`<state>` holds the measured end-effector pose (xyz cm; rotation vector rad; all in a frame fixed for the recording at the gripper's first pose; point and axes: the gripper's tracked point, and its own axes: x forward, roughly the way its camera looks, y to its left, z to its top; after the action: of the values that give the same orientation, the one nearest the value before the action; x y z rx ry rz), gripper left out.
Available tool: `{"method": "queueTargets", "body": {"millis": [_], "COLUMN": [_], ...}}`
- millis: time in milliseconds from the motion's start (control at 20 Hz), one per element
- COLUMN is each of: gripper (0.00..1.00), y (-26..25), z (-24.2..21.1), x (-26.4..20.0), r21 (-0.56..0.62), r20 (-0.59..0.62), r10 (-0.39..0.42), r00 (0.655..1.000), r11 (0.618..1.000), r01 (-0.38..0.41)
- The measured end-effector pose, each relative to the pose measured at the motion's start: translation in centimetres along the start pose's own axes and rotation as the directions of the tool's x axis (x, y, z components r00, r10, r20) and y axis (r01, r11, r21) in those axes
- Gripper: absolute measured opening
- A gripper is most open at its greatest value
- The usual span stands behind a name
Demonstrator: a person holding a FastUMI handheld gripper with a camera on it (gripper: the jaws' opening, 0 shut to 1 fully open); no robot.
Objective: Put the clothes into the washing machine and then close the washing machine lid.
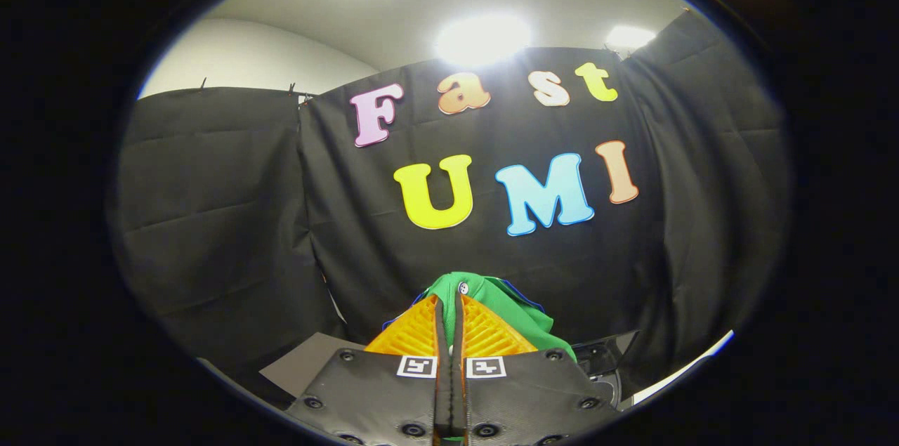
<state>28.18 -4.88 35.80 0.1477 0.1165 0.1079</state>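
My gripper (449, 300) is shut on a green garment (509, 309) with a small white button near the fingertips. The two orange fingers (414, 333) press together with the cloth pinched between them. The garment bunches over the tips and hangs down to the right of the fingers, lifted in the air in front of the black cloth wall. Part of a dark machine panel (604, 358) shows low to the right, behind the hanging cloth. The washing machine's opening and lid are hidden from me.
A grey flat surface (309, 362) lies low to the left of the fingers. A white edge (692, 365) runs at the lower right. The black cloth wall (225, 221) closes in the space ahead and on both sides.
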Motion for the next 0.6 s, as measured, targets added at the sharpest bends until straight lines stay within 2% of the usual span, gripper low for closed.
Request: {"method": "queueTargets", "body": {"millis": [400, 600], "gripper": [0.01, 0.01], "y": [-5.7, -7.4], "z": [-1.4, -3.0], "x": [-0.4, -0.1], "r21": [-0.040, -0.049], "r20": [0.006, -0.004], "r10": [-0.089, -0.110], "r00": [0.996, 0.994], "r11": [0.995, 0.993], "r01": [0.090, 0.110]}}
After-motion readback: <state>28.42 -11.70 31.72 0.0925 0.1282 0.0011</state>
